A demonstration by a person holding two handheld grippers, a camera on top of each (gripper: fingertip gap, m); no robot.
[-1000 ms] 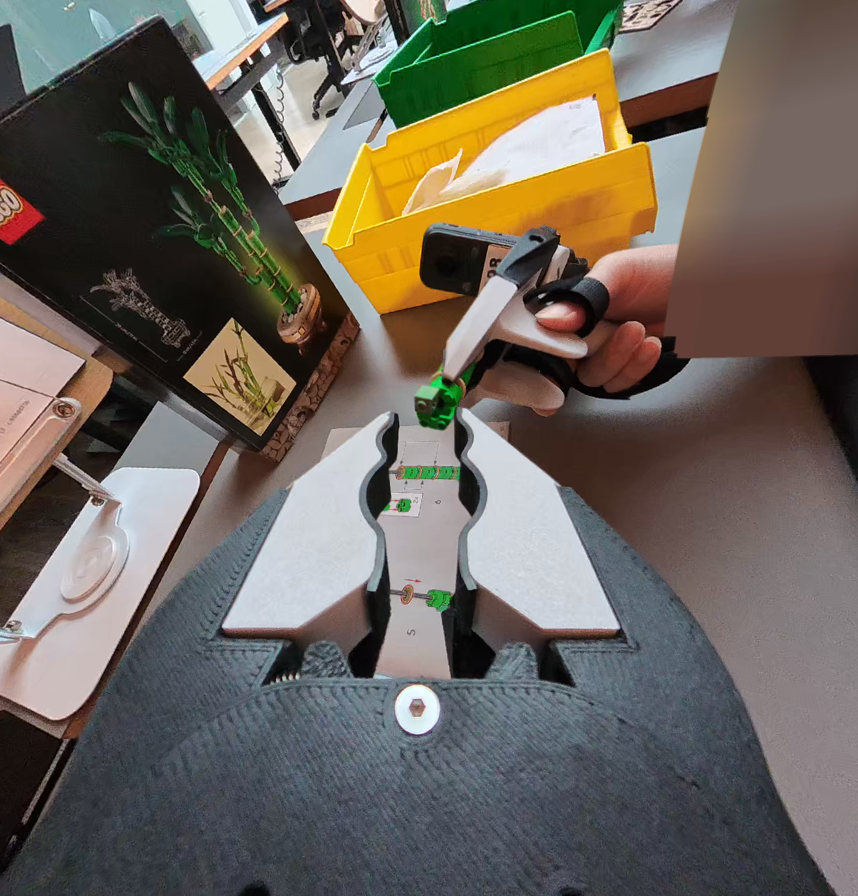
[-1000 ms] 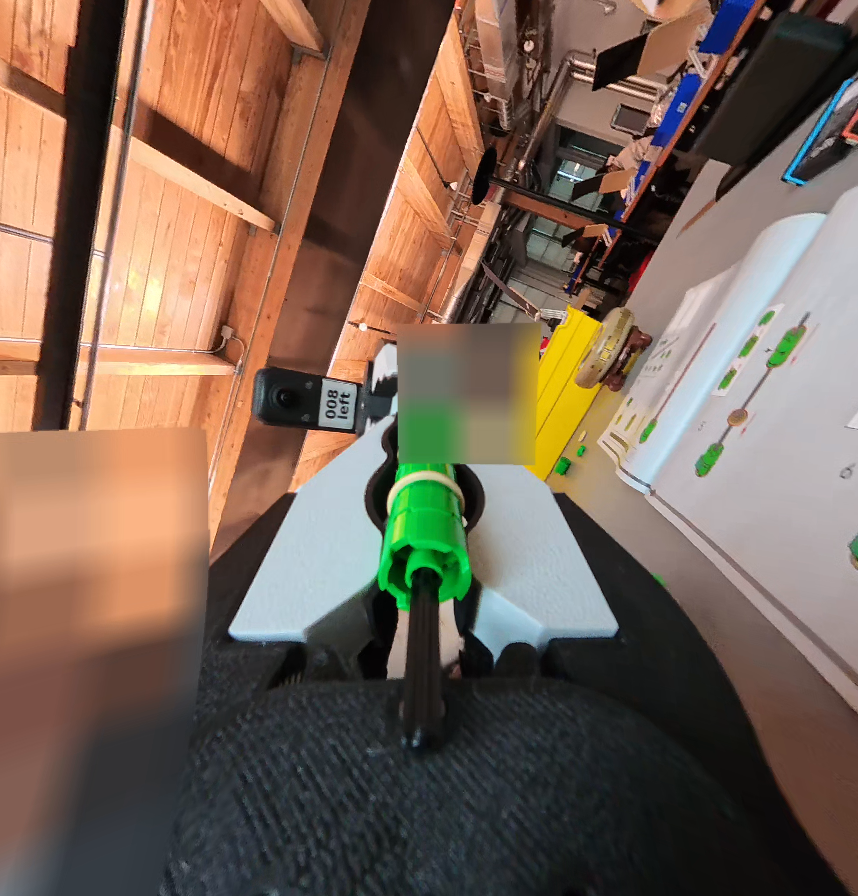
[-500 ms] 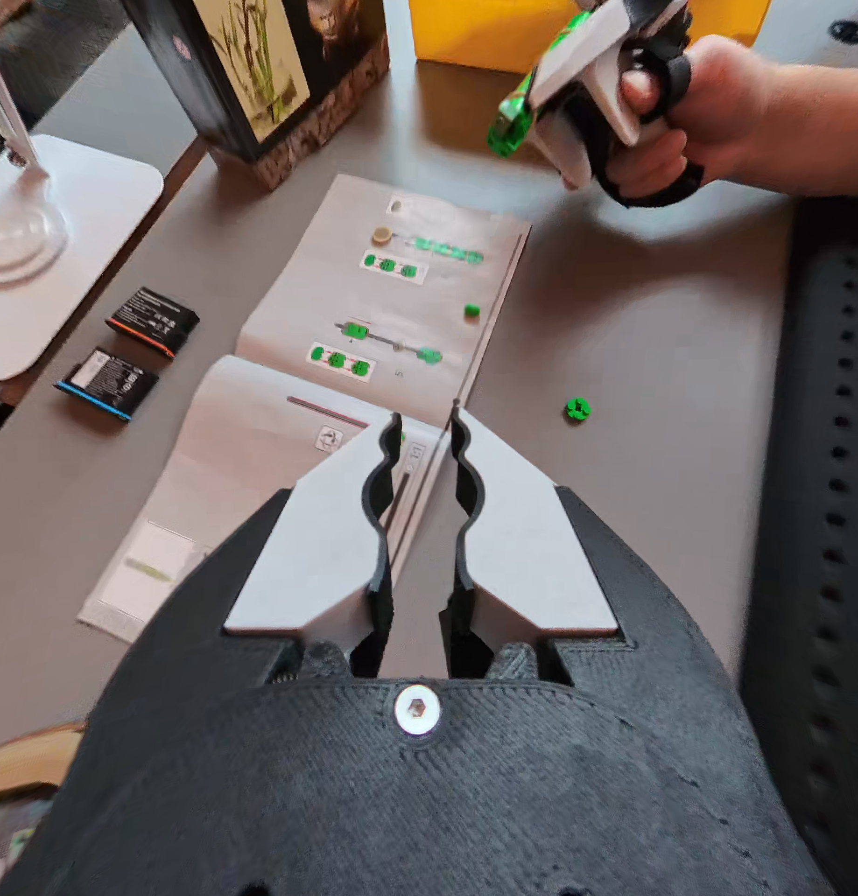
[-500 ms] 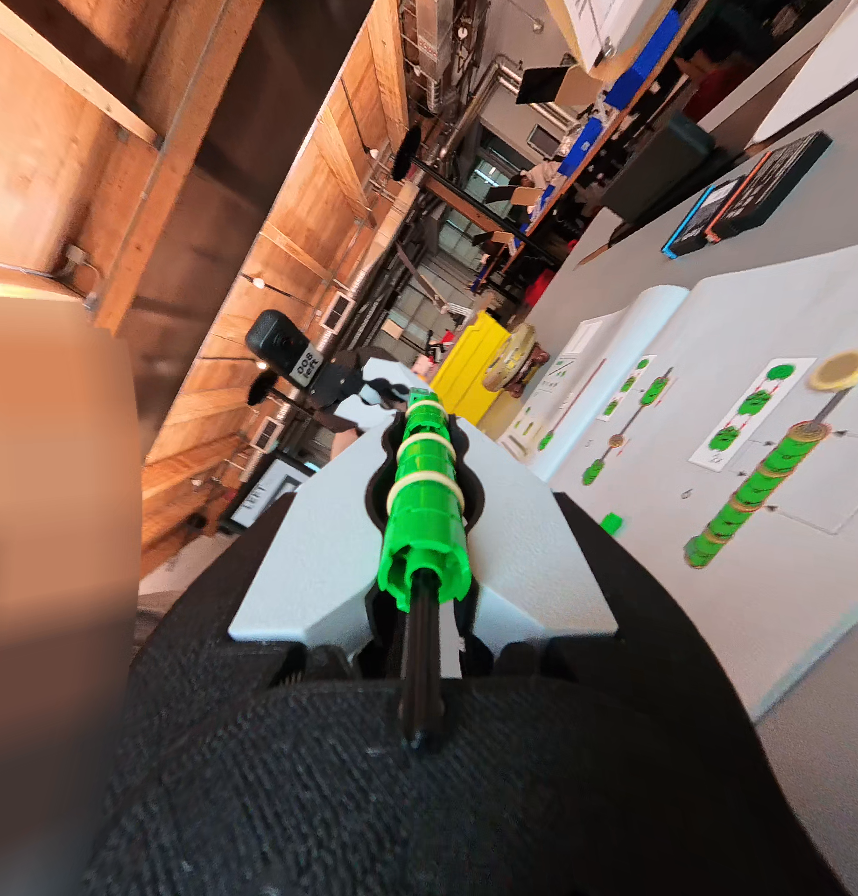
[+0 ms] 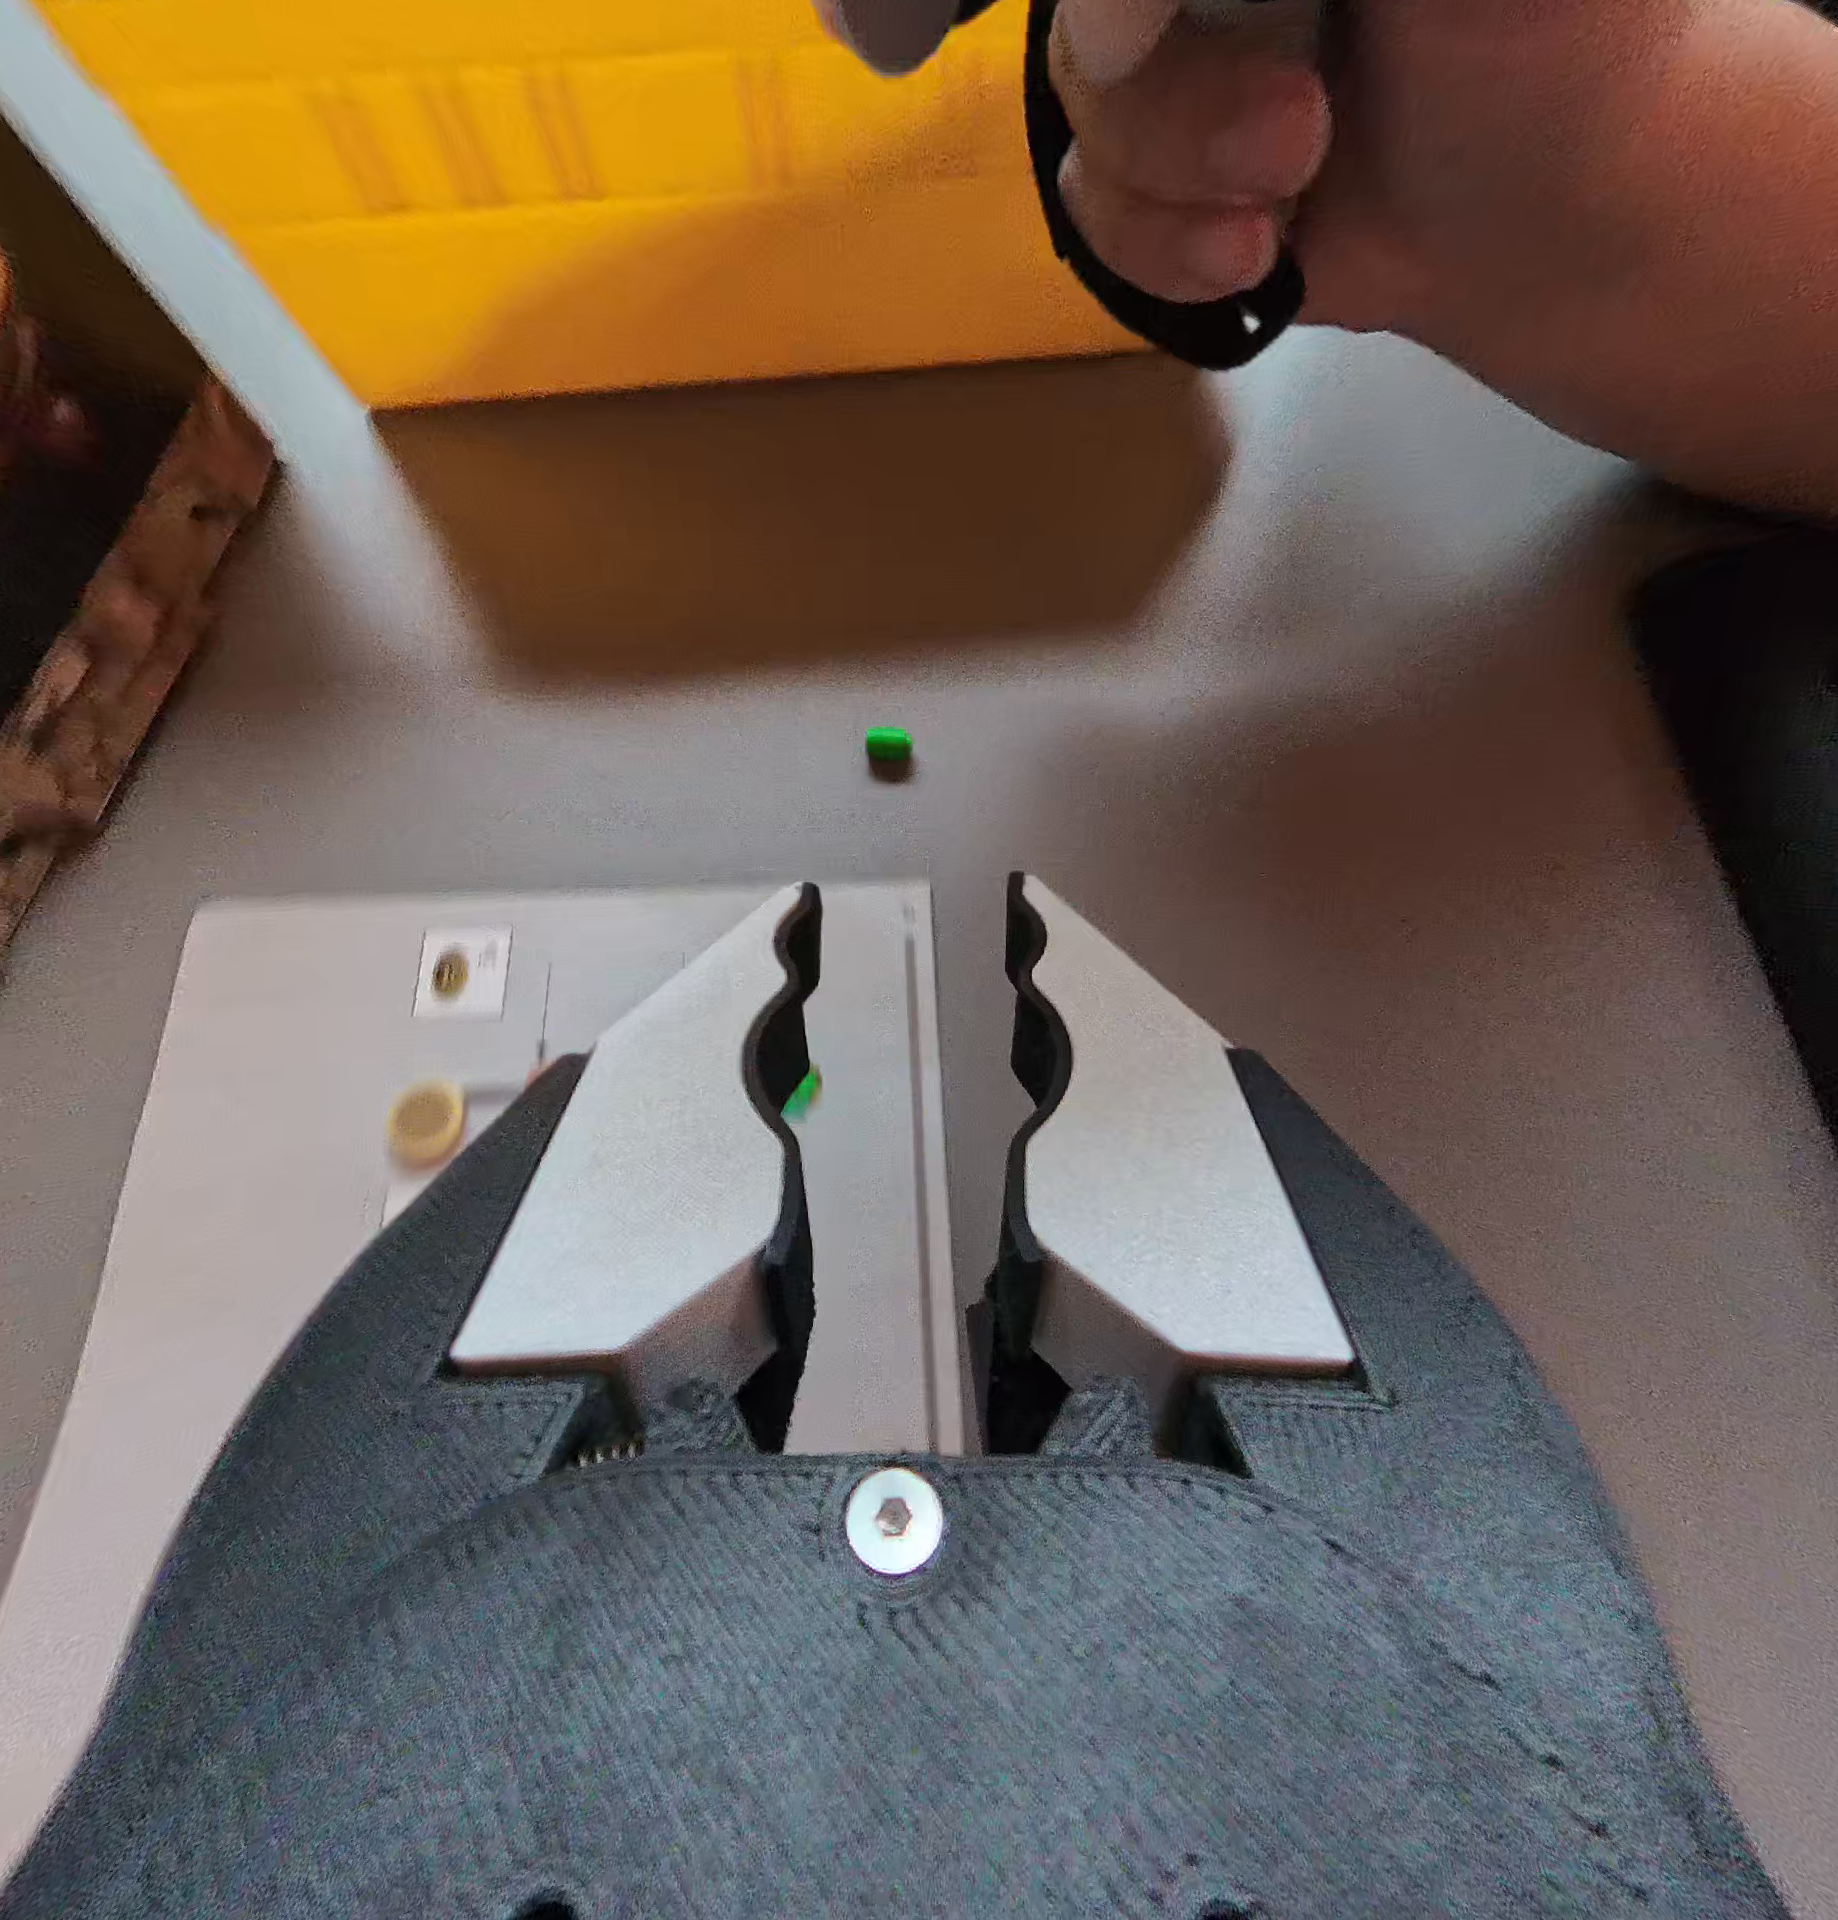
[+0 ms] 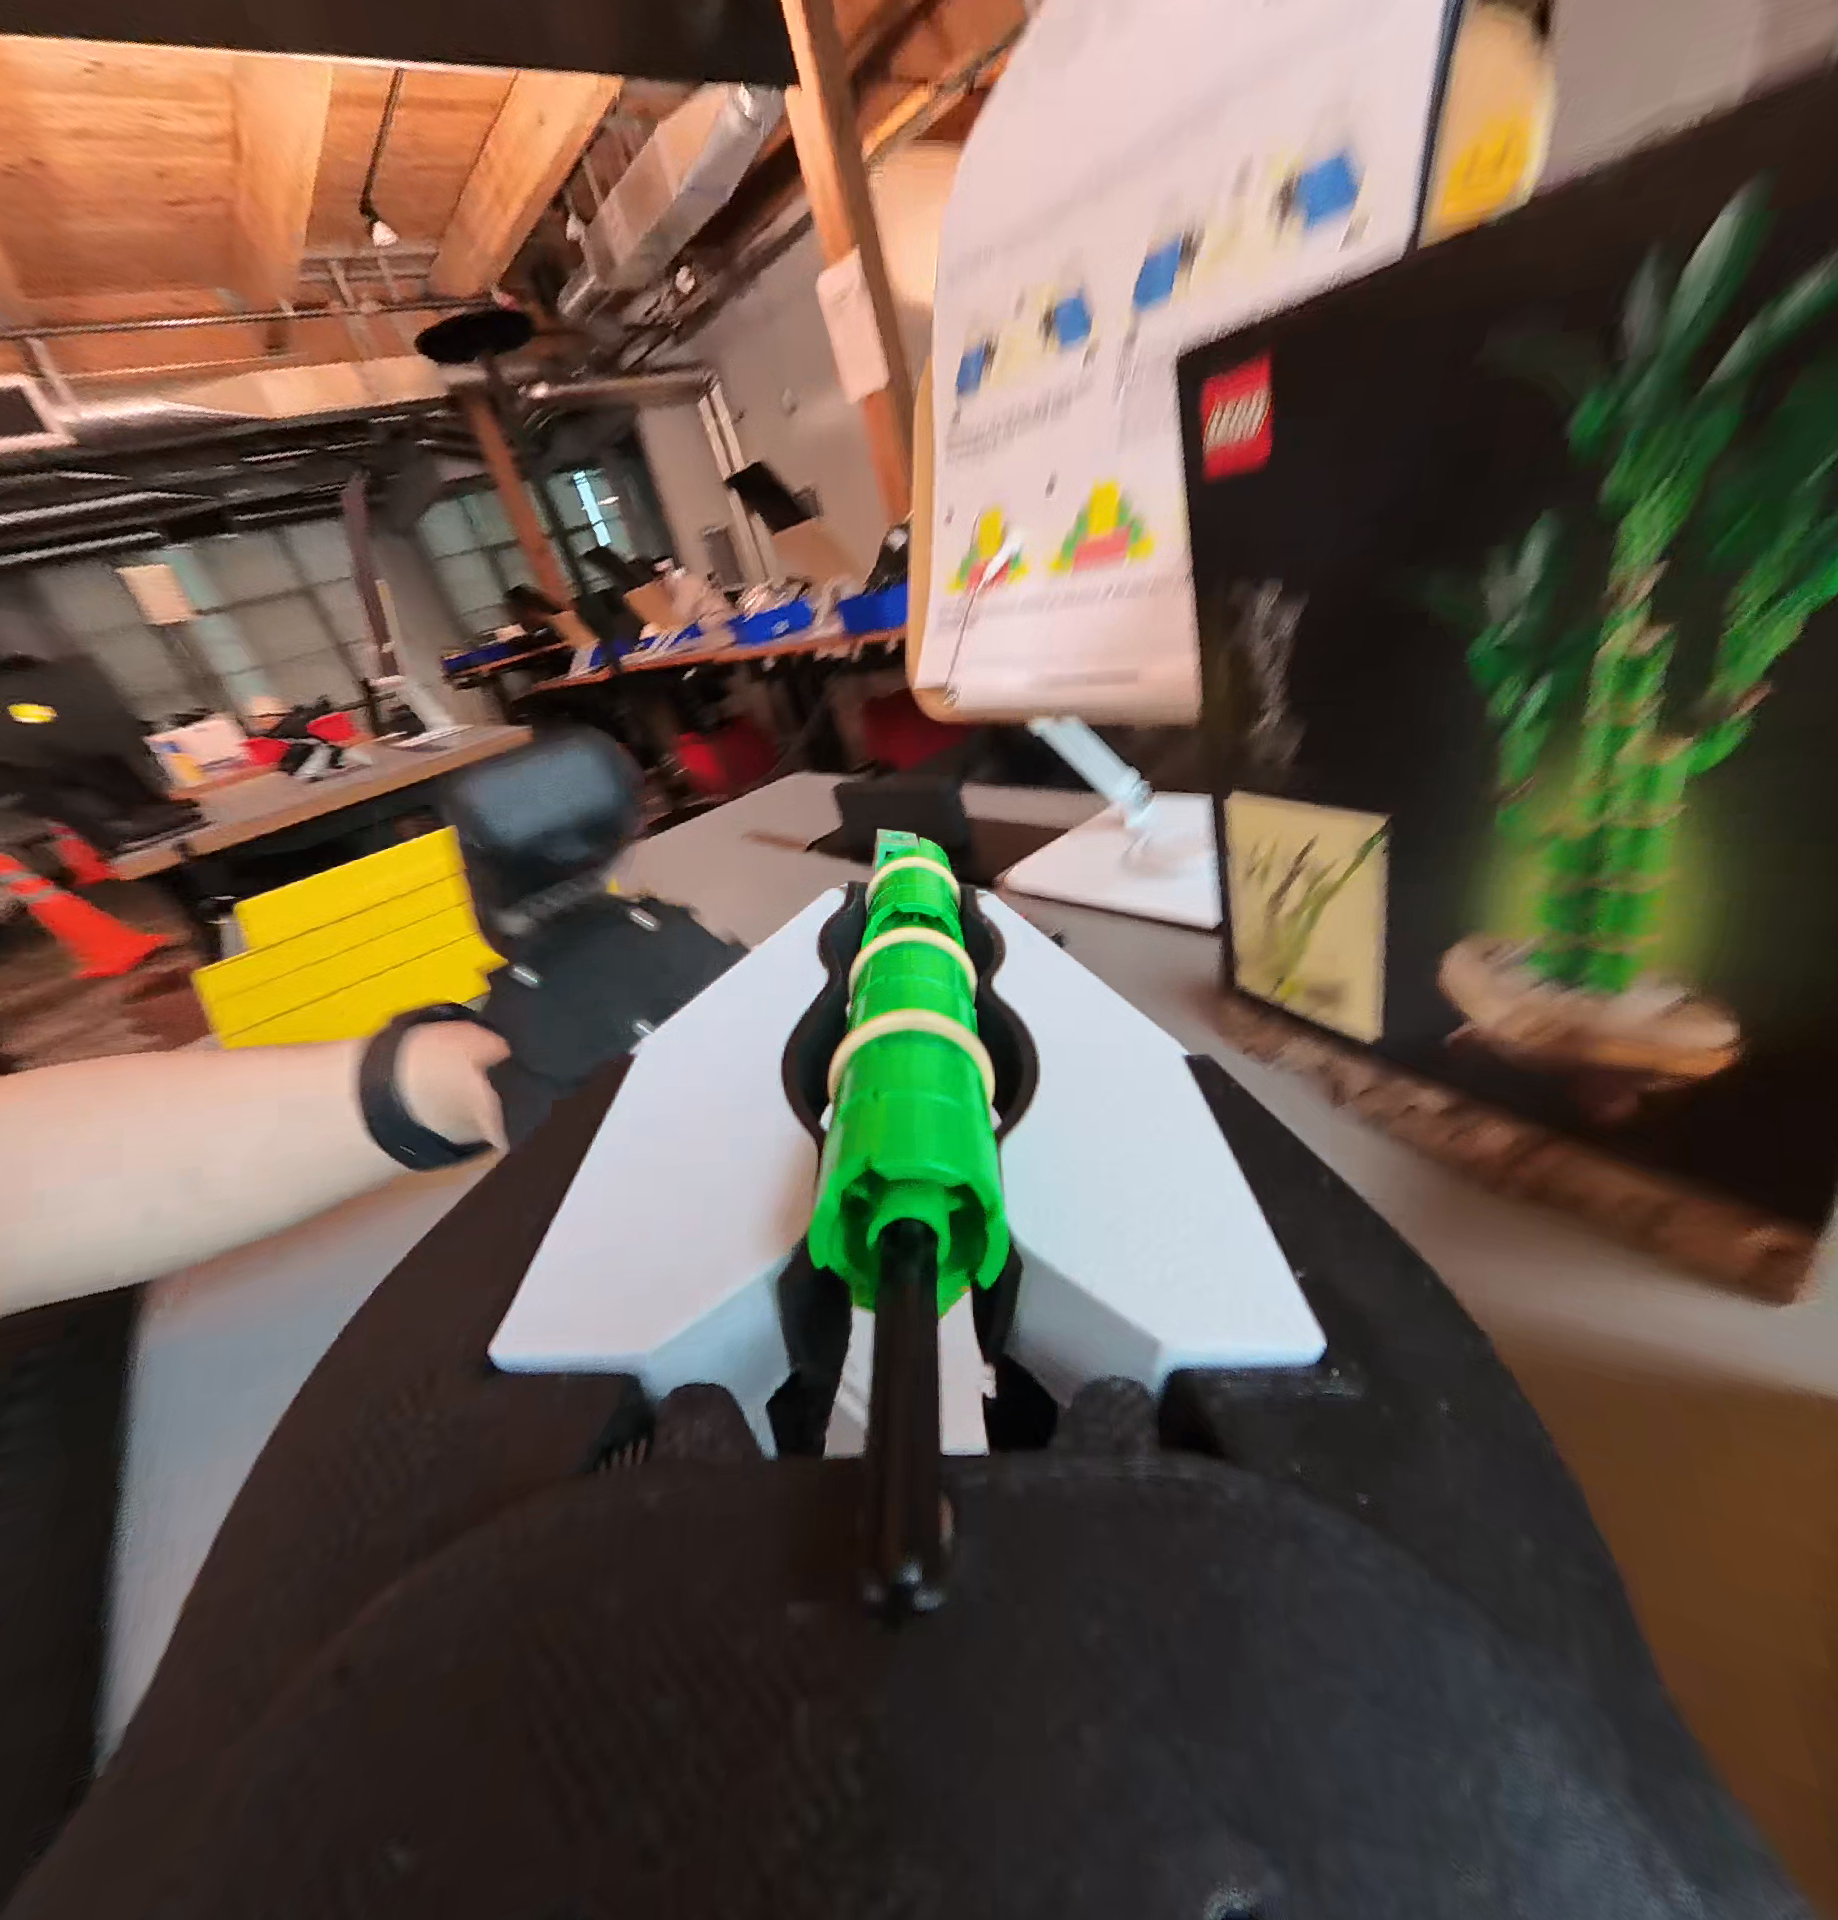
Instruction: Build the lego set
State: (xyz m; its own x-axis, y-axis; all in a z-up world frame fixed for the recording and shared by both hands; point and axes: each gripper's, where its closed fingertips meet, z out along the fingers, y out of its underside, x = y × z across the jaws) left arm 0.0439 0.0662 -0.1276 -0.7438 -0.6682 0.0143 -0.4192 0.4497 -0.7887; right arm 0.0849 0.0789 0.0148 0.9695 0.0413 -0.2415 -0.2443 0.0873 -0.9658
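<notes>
The left gripper [image 5: 910, 904] hangs empty, jaws apart, over the booklet [image 5: 271, 1143] on the table [image 5: 1310, 779], likely lining up a pickup. A loose green piece [image 5: 888, 748] lies beyond the booklet's far edge. The right gripper [image 6: 913, 914], raised off the table, is clamped on the green stalk [image 6: 910, 1049], its black axle [image 6: 904, 1403] pointing back for threading.

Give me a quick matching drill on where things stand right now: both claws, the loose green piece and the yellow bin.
Things:
1. left claw
2. right claw
3. loose green piece
4. yellow bin

States:
A. lying on the grey table beyond the booklet
B. shut on the green stalk
C. open, empty
D. at the table's far side

Pairs: 1-C, 2-B, 3-A, 4-D
</notes>
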